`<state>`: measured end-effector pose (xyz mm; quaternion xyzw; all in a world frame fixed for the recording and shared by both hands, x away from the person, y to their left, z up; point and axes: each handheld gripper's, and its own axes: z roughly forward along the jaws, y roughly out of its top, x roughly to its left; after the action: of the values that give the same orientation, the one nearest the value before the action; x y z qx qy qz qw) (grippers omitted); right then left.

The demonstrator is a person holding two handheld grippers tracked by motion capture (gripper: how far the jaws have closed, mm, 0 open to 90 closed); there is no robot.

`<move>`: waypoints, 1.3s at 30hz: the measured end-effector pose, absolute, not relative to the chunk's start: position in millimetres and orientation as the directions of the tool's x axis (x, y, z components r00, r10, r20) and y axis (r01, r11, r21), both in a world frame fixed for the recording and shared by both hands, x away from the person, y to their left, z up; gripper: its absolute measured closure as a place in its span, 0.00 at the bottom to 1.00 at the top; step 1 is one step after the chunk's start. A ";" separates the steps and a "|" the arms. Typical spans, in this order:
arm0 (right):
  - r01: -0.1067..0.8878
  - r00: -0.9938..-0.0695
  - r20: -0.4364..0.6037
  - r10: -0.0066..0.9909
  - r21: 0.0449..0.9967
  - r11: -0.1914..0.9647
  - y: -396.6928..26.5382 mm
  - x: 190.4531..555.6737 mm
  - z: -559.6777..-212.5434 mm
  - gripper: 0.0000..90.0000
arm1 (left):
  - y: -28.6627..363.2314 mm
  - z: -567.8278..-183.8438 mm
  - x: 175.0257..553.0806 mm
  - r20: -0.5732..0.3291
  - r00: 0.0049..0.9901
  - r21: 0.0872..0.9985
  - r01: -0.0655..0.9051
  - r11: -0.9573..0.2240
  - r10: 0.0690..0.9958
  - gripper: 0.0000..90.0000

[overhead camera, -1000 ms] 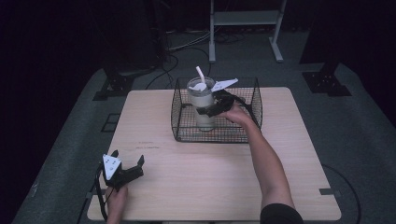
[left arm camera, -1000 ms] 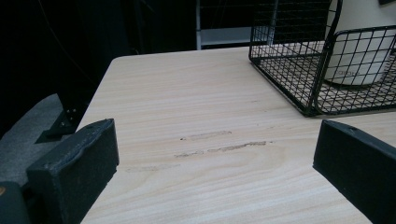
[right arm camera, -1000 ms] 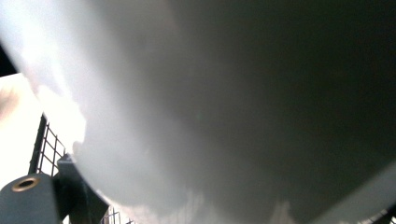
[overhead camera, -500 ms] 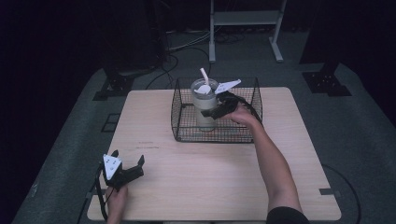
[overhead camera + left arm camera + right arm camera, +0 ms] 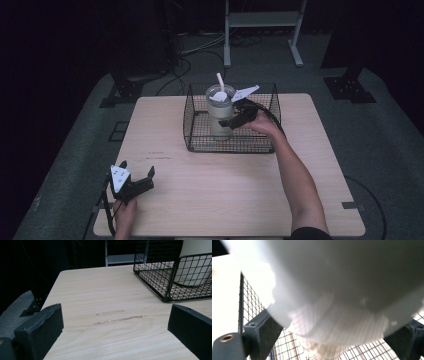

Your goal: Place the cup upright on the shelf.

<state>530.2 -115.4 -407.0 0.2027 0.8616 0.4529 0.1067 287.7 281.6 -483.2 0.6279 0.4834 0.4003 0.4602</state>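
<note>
- The right tongs [image 5: 231, 121] are seen in the high view inside the black wire basket [image 5: 195, 142], clamped on the side of a pale tumbler [image 5: 220, 112].
- In the right gripper view the tumbler [image 5: 342, 290] is pressed between the two black jaws; it is so close to the lens that it is blurred and overexposed, and its top and base are cut off.
- The tumbler stands upright in the basket, left of the basket's middle, at the far centre of the desk [image 5: 225, 195].
- A white straw [image 5: 219, 80] rises from the tumbler's lid; the lid's details are too small to make out.
- Whether the tumbler's base touches the basket floor cannot be told from the high view; in the left gripper view its lower part [image 5: 192, 270] is seen behind the mesh, apparently resting on the floor, with the top cropped.
- The right hand [image 5: 262, 123] is partly masked by the basket's wire wall.
- The left tongs [image 5: 137, 184] rest near the desk's near left corner, well apart from the basket, with the jaws spread wide and nothing between them.
- In the left gripper view only bare wood [image 5: 112, 315] lies between the jaws, and the basket [image 5: 165, 287] is cut off at the right edge.
</note>
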 end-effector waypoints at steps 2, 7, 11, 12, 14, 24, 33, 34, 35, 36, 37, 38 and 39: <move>0.251 -0.894 -0.008 0.447 0.819 0.516 -116.8 527.8 -404.5 0.10 | 281.3 -483.3 287.7 0.059 0.213 0.965 0.237 -0.110 0.975 0.00; 0.259 -0.889 -0.012 0.457 0.810 0.526 -121.4 522.8 -396.9 0.10 | 281.2 -483.3 287.6 0.061 0.213 0.965 0.236 -0.112 0.975 0.00; 0.267 -0.887 -0.010 0.463 0.806 0.528 -123.4 520.1 -392.2 0.10 | 281.2 -483.4 287.6 0.061 0.214 0.965 0.236 -0.112 0.975 0.00; 0.270 -0.886 -0.006 0.464 0.806 0.527 -124.6 519.3 -390.7 0.10 | 281.2 -483.4 287.6 0.061 0.214 0.965 0.235 -0.112 0.975 0.00; 0.281 -0.882 0.000 0.472 0.804 0.524 -128.3 517.8 -387.3 0.10 | 281.2 -483.3 287.7 0.061 0.215 0.965 0.235 -0.112 0.975 0.00; 0.347 -0.853 0.070 0.517 0.816 0.462 -145.3 508.8 -381.0 0.10 | 281.1 -483.3 287.3 0.066 0.217 0.965 0.235 -0.118 0.974 0.00; 0.393 -0.829 0.087 0.552 0.794 0.465 -146.9 499.6 -368.8 0.10 | 281.0 -483.3 286.8 0.066 0.216 0.965 0.236 -0.118 0.974 0.00; 0.393 -0.829 0.087 0.552 0.794 0.465 -146.9 499.6 -368.8 0.10 | 281.0 -483.3 286.8 0.066 0.216 0.965 0.236 -0.118 0.974 0.00; 0.395 -0.828 0.090 0.553 0.794 0.463 -148.6 497.9 -366.2 0.10 | 280.8 -483.3 286.7 0.066 0.216 0.965 0.234 -0.118 0.974 0.00; 0.398 -0.828 0.095 0.552 0.794 0.460 -149.2 496.6 -364.7 0.10 | 280.8 -483.4 286.7 0.066 0.216 0.965 0.234 -0.118 0.974 0.00; 0.393 -0.831 0.091 0.549 0.795 0.463 -149.7 495.2 -363.0 0.10 | 280.8 -483.4 286.7 0.066 0.216 0.965 0.234 -0.118 0.974 0.00; 0.393 -0.831 0.091 0.549 0.795 0.463 -149.7 495.2 -363.0 0.10 | 281.1 -483.3 286.8 0.068 0.218 0.965 0.234 -0.120 0.974 0.00; 0.387 -0.830 0.082 0.551 0.797 0.464 -150.2 493.9 -361.2 0.10 | 281.0 -483.3 286.8 0.066 0.216 0.965 0.235 -0.118 0.974 0.00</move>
<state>493.9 -150.2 -361.2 0.2757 0.8505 0.4380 0.0937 286.8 281.0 -483.3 0.6302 0.4797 0.4022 0.4593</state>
